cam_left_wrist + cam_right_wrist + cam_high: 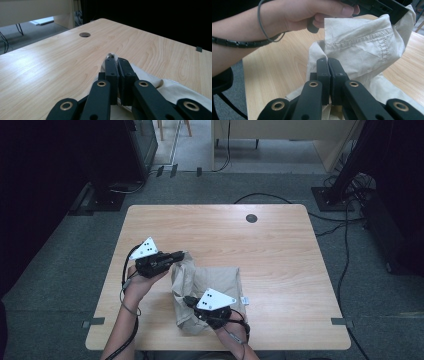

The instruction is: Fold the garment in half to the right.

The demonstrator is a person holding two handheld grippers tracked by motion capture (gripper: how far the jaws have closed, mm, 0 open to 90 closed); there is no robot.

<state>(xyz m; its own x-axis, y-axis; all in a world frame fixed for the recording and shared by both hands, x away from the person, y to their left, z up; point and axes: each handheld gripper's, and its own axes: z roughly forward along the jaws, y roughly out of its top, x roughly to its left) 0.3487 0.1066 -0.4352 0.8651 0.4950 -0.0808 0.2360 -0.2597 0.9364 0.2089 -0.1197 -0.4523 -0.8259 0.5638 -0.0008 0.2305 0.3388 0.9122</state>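
Note:
A beige cloth garment (212,285) lies crumpled on the near middle of the wooden table (260,245). My left gripper (179,256) is shut on the cloth's upper left edge; in the left gripper view the jaws (116,61) pinch a small fold of cloth (175,88). My right gripper (189,301) is shut on the cloth's near left part. In the right gripper view its jaws (327,61) clamp the fabric (362,47), with a stitched hem raised behind them. The other hand (294,15) holds the left gripper above the cloth.
A round cable hole (251,218) sits near the table's far edge. Cables (345,245) run over the floor at right. A dark stand base (100,195) is at far left, and a desk (280,132) stands beyond the table.

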